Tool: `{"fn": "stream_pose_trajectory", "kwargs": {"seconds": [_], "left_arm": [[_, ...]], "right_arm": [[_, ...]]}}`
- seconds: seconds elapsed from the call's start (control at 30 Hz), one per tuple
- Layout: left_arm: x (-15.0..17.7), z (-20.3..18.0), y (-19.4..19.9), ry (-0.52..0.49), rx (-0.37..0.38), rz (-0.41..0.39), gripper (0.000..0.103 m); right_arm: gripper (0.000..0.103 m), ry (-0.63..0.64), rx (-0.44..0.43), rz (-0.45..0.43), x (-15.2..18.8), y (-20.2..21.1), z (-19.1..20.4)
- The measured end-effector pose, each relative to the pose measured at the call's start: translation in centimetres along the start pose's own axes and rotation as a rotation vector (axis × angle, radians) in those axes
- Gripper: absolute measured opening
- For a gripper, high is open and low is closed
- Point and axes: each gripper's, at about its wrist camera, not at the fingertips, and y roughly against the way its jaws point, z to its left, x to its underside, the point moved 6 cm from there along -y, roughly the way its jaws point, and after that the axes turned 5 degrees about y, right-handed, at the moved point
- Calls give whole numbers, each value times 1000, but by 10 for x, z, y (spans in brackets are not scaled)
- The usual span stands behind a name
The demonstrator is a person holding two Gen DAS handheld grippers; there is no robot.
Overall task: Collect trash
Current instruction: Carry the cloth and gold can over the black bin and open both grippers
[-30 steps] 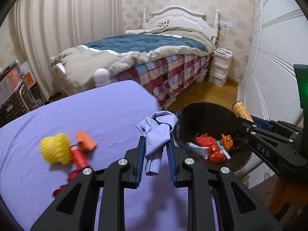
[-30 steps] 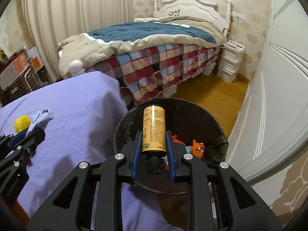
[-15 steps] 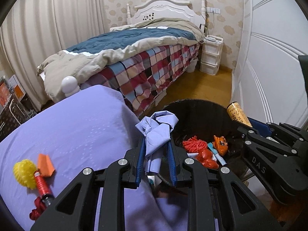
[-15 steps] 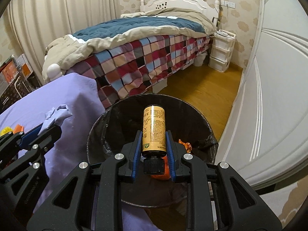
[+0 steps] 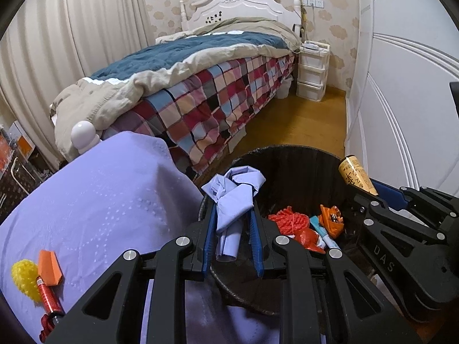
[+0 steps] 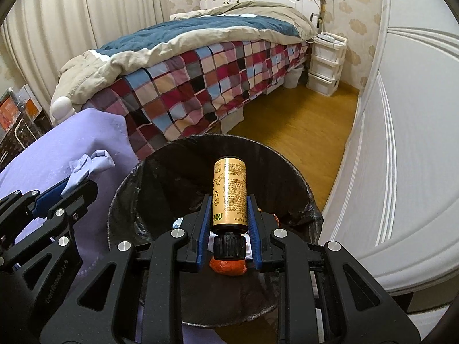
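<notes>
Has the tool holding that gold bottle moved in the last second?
Yes. The right tool with the gold bottle has moved farther over the black trash bin, away from the purple cloth.

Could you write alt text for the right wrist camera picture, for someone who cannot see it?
A black two-finger right gripper clamps a gold bottle, cap toward the camera, above a black-lined trash bin. At left, the left gripper holds crumpled lavender paper over a purple cloth; a bed with a checked cover lies behind.
</notes>
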Motion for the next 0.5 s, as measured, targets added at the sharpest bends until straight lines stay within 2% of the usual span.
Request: {"fn": "stream_pose_trajectory", "kwargs": {"seconds": [0.17,0.2,0.23,0.27,0.3,0.43,0.5], "left_arm": [[0,-1,-3,0,-5,9,25],[0,-1,-3,1,-8,8,27],[0,0,-2,2,-10,6,35],[0,1,-1,5,-11,0,39],[0,2,0,8,-14,-5,41],[1,7,5,23,-28,-17,58],[1,10,9,30,-35,-20,62]], "right_arm": [[27,-8,-1,6,0,-6,-2],[32,-9,0,6,0,-6,-3],[37,-11,0,5,0,-6,-3],[39,-13,2,1,0,-5,-4],[39,-14,6,-3,0,-4,-4],[40,-17,12,-9,0,-1,-6],[41,-18,14,-13,1,2,-5]]}}
